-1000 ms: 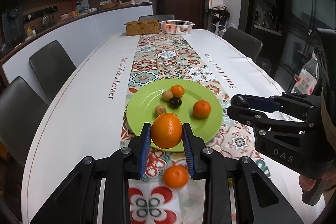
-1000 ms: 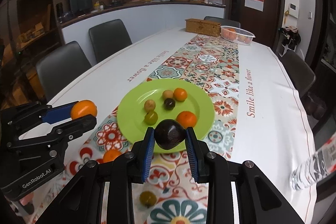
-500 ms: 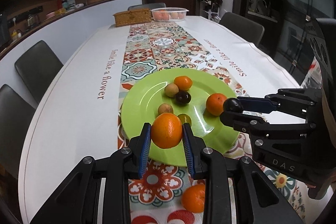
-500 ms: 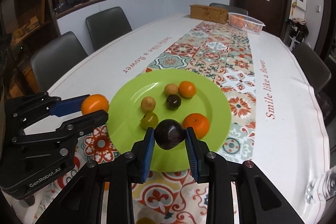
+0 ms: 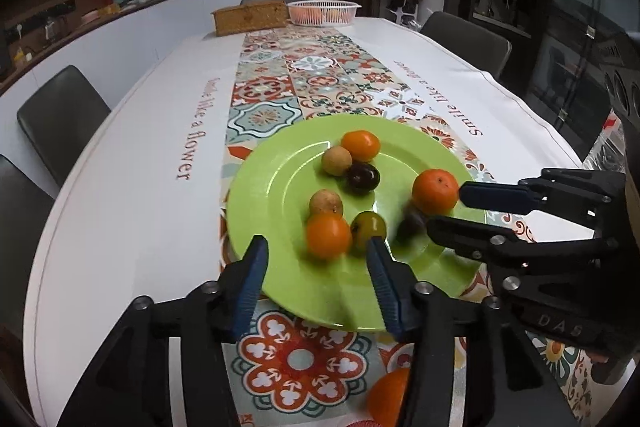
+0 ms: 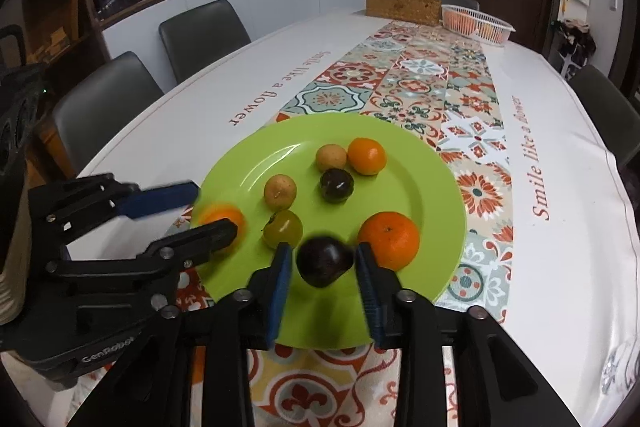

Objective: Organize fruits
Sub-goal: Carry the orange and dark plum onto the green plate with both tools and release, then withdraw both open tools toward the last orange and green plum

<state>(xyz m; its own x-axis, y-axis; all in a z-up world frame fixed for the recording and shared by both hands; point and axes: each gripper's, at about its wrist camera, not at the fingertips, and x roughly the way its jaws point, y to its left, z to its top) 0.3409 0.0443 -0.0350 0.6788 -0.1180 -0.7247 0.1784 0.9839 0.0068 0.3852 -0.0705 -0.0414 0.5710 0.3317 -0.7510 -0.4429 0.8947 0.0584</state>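
Note:
A green plate (image 5: 280, 187) (image 6: 432, 195) on the patterned runner holds several small fruits. My left gripper (image 5: 318, 267) (image 6: 214, 211) is over the plate's near rim and its jaws are opening. A blurred orange (image 5: 328, 235) (image 6: 222, 217) lies between them, free of the pads. My right gripper (image 6: 323, 267) (image 5: 446, 209) is also opening over the plate. A dark plum (image 6: 325, 261) (image 5: 412, 225) sits between its blue pads with small gaps on both sides. A mandarin (image 6: 389, 239) lies just right of it and a green fruit (image 6: 283, 228) just left.
Another orange (image 5: 390, 397) lies on the runner in front of the plate. A white basket (image 5: 324, 13) and a wicker box (image 5: 250, 19) stand at the table's far end. Dark chairs (image 6: 200, 35) line both sides. A clear bottle (image 6: 618, 367) stands near the right edge.
Both grippers moved forward and down over the plate, then spread their jaws. The orange and the dark plum, gripped before, now sit loose between the pads.

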